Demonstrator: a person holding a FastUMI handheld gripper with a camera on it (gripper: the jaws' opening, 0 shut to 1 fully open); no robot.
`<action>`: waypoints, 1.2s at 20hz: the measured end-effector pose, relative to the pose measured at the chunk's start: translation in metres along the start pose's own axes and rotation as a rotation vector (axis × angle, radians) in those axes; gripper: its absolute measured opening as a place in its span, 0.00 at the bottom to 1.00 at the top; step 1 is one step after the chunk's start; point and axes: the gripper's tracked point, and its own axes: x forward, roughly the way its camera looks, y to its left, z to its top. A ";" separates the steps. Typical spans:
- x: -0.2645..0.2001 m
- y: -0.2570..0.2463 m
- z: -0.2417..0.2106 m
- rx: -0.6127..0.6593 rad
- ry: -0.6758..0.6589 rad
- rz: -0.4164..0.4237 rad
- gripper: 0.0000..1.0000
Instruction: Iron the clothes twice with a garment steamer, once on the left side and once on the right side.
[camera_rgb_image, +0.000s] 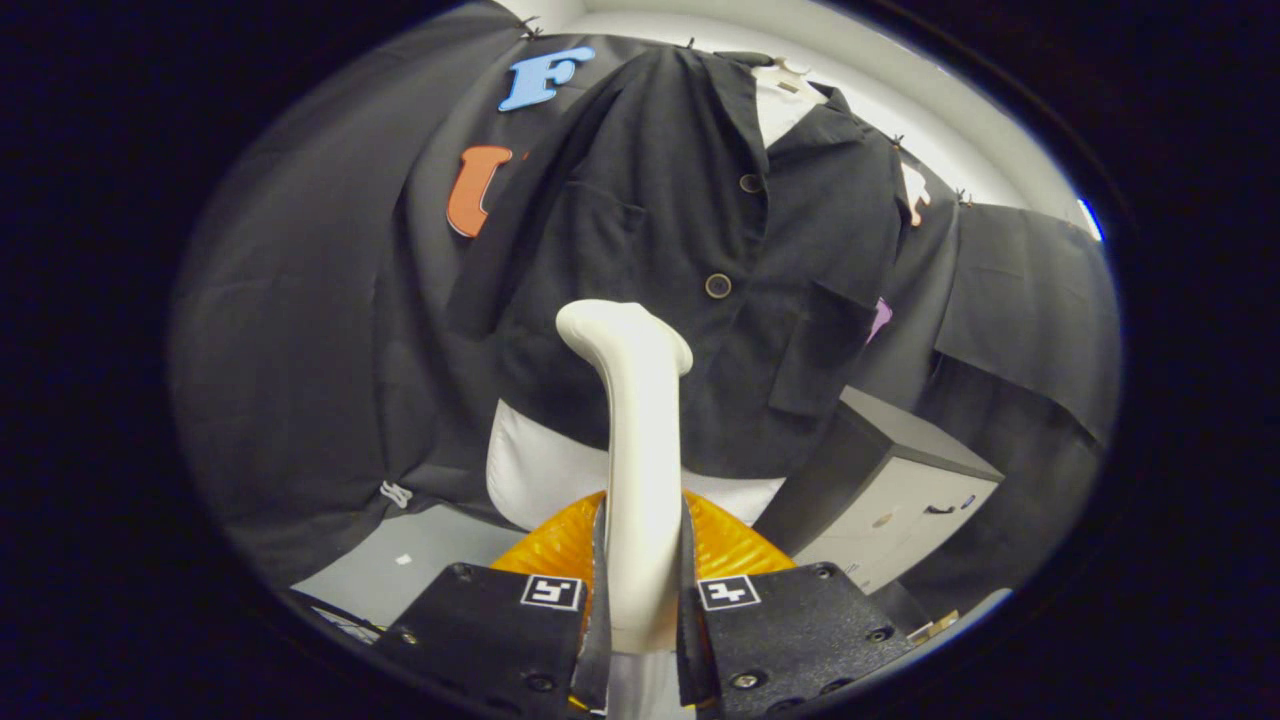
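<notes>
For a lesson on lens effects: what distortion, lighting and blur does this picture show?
Gripper view: fisheye bends the cabinet edges and bulges the jacket; lighting is even, dim on the dark cloth, no glare; the steamer, clamped between the tongs, looks slightly soft up close.

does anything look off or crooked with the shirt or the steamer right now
Nothing is spilled or damaged. The gripper is shut on the white garment steamer, whose head points at the dark shirt. The shirt hangs slightly askew, its hem riding up over the white form beneath.
</notes>
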 end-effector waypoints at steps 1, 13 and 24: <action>0.000 0.000 -0.004 -0.005 0.008 0.001 0.29; -0.021 -0.033 -0.075 -0.053 0.148 0.054 0.29; -0.069 -0.171 -0.122 0.022 0.193 0.061 0.29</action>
